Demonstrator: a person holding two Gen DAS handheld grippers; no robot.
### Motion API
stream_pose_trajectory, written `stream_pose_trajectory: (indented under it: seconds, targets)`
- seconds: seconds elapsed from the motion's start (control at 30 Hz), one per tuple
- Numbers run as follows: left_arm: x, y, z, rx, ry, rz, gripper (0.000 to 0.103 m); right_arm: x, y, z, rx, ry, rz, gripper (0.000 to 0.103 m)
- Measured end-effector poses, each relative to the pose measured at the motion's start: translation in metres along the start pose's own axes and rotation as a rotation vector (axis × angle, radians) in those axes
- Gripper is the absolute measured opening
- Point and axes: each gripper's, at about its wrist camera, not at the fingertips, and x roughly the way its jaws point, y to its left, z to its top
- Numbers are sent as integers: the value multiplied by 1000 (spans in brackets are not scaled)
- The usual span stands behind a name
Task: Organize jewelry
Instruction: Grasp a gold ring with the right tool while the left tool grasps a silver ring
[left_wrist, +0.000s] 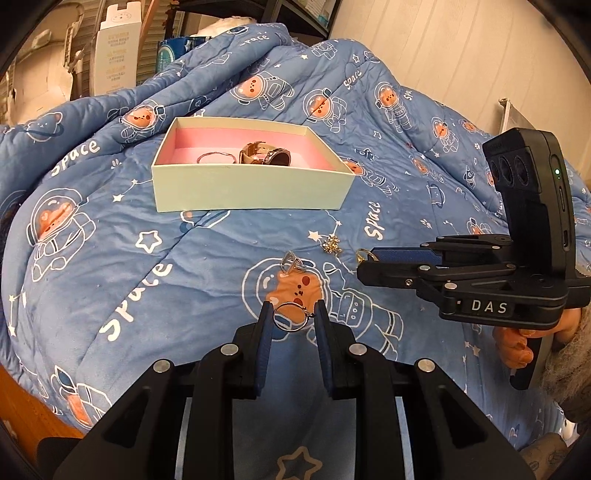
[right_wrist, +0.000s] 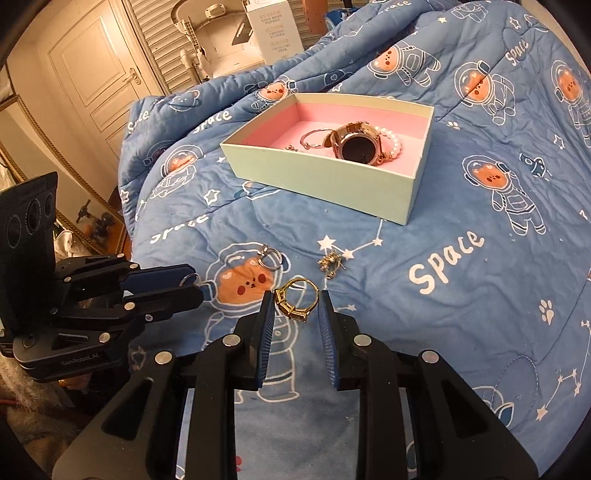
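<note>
Gold ring (right_wrist: 296, 299) between right hand-held gripper (right_wrist: 296, 308) fingers

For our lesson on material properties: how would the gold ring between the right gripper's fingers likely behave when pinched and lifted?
The gold ring is probably stiff and light, being a thin metal band. Its smooth, round shape may let it slip or twist between the right gripper fingers. Dropped on the soft quilt, it would likely settle rather than roll.

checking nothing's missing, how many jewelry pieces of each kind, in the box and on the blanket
silver metal ring: 2
gold metal ring: 1
thin rose-gold bangle: 1
white pearl bracelet: 1
round rose-gold watch: 1
small gold charm: 2
total: 8
</note>
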Motion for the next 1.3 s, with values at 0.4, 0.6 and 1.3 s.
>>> stream_pose_trajectory:
  seconds: [0.4, 0.6, 1.3]
  targets:
    - [-9, 9, 34, 22, -48, 2, 22, -5, 13, 37, -9, -35, 62, 25]
    - [-4, 19, 59, 24, -62, 9, 22, -3, 8, 53, -23, -48, 34, 25]
    - [77, 81, 174, -58, 57, 72, 22, 61, -12, 131, -24, 36, -2, 25]
